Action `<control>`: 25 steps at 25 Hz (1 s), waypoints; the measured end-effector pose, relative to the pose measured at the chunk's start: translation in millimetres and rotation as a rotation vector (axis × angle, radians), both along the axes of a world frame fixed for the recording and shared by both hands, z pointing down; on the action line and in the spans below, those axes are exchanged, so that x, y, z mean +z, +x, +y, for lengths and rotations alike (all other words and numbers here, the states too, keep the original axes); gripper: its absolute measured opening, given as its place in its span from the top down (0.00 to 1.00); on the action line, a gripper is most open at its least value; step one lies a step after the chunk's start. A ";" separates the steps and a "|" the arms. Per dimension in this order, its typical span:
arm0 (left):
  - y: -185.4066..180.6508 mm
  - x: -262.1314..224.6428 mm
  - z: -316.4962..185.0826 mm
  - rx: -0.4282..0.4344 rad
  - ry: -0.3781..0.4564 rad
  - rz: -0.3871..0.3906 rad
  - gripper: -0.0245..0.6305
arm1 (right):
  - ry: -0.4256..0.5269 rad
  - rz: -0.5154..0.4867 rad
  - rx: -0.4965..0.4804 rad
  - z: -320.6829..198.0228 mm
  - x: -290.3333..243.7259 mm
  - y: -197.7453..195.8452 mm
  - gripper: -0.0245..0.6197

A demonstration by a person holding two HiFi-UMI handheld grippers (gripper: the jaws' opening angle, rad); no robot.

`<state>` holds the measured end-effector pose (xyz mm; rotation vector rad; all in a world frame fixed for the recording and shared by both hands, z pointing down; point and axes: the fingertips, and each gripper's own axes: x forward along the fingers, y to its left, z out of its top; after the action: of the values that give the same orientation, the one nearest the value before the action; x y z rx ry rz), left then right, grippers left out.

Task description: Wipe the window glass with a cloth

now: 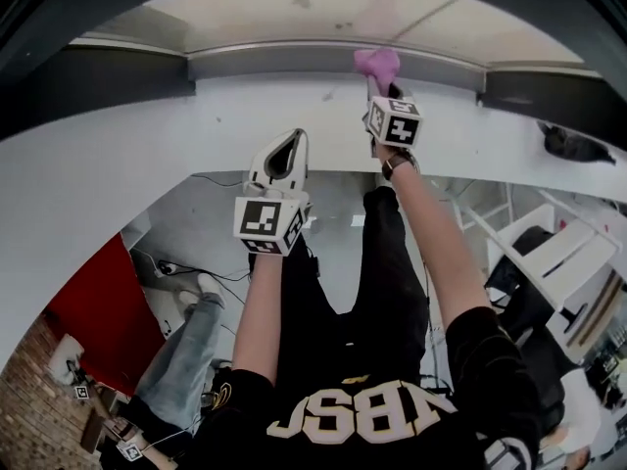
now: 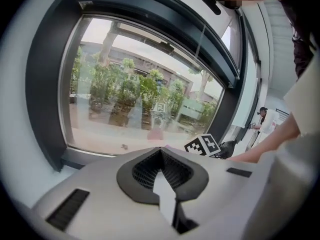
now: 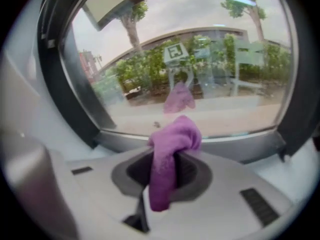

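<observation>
A purple cloth [image 3: 172, 139] is gripped in the right hand-held gripper [image 3: 165, 176]. The jaws are closed on its middle, so that a rounded fold stands above them and a tail hangs below. The fold is held close to the bottom edge of the window glass [image 3: 200, 84], just above the grey lower rail [image 3: 240, 141]. Whether it touches the pane cannot be told, though its reflection is seen in the glass directly behind it. The left hand-held gripper [image 2: 162, 184] is closed on nothing and is held lower, over the white sill [image 1: 118, 164], apart from the pane.

The cloth is judged to be light, soft and limp. It will crumple under pressure instead of pushing back, so the bunched fold above the jaws should be presented to the glass, not the hard jaw tips. The hold in the middle looks secure, but the hanging tail could be dragged out if it catches on the rail.

The pane is rigid and breakable, and is best met with light, even pressure. It is bounded by a dark frame [image 2: 42, 84] at the sides and top. Most of the glass lies open above the cloth, so upward and sideways strokes are unobstructed. A small dark speck [image 3: 156, 125] is seen near the bottom edge.
</observation>
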<state>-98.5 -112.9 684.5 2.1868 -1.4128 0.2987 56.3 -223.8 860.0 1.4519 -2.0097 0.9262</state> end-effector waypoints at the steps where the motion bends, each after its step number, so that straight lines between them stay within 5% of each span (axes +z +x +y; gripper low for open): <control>1: -23.9 -0.3 1.6 -0.005 0.005 -0.037 0.93 | 0.000 -0.022 -0.063 4.8 0.2 -45.4 0.86; 4: -99.2 -3.8 3.3 -0.045 0.016 -0.141 0.93 | 0.028 -0.105 -0.325 23.8 -7.0 -193.2 0.86; 7: -166.2 -12.0 1.2 -0.123 0.026 -0.143 0.93 | 0.082 -0.123 -0.541 34.0 -14.4 -310.4 0.86; 10: -222.2 -19.0 7.8 -0.192 0.038 -0.178 0.93 | 0.096 -0.179 -0.598 25.7 -14.8 -400.3 0.86; 13: -246.6 -20.5 16.8 -0.214 0.043 -0.189 0.93 | 0.045 -0.197 -0.575 2.4 3.1 -445.3 0.86; 18: -249.2 -1.6 29.3 -0.190 0.000 -0.181 0.93 | -0.032 -0.165 -0.429 -51.6 24.0 -412.6 0.86; 25: -149.8 8.5 10.0 -0.053 -0.004 -0.101 0.93 | -0.107 -0.133 -0.118 -49.6 44.8 -185.1 0.86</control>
<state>-248.3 -102.8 693.0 2.1534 -1.5204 0.3975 -128.7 -273.4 904.8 1.2297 -2.0807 1.0866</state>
